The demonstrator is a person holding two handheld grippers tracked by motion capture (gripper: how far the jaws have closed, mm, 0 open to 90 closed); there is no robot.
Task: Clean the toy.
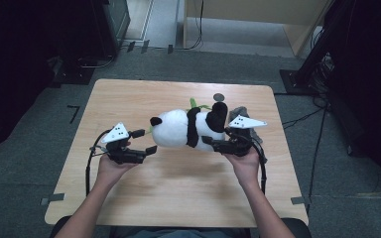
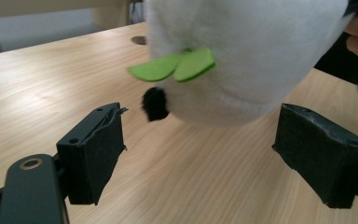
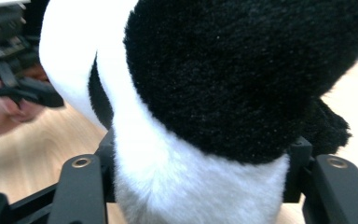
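A plush panda (image 1: 191,127) is lying on its side across the middle of the wooden table (image 1: 129,99), a little nearer the far edge than the near one, with its white head end pointing toward the left edge and its black limbs toward the right edge.

The right gripper (image 1: 213,143) is coming in from the right half of the table, and in the right gripper view its jaws are sitting clamped on either side of the panda's body (image 3: 191,177), white and black fur bulging up between them.

The left gripper (image 1: 145,141) is hovering just left of the panda's head, its jaws standing apart with nothing between them. In the left gripper view the pads (image 2: 95,154) are framing bare tabletop, and the white head (image 2: 261,56) is hanging just beyond them (not touching either pad). A pair of green felt leaves (image 2: 177,66) is sticking out of the head, and a small black ear (image 2: 155,103) is showing just below them.

Both of the person's hands are gripping the tools from the near edge, left hand (image 1: 110,168) and right hand (image 1: 245,163).

A small dark round disc (image 1: 219,97) is set in the tabletop near the far edge, just behind the panda. Something grey (image 1: 240,111) is lying behind the right gripper; I cannot tell what it is.
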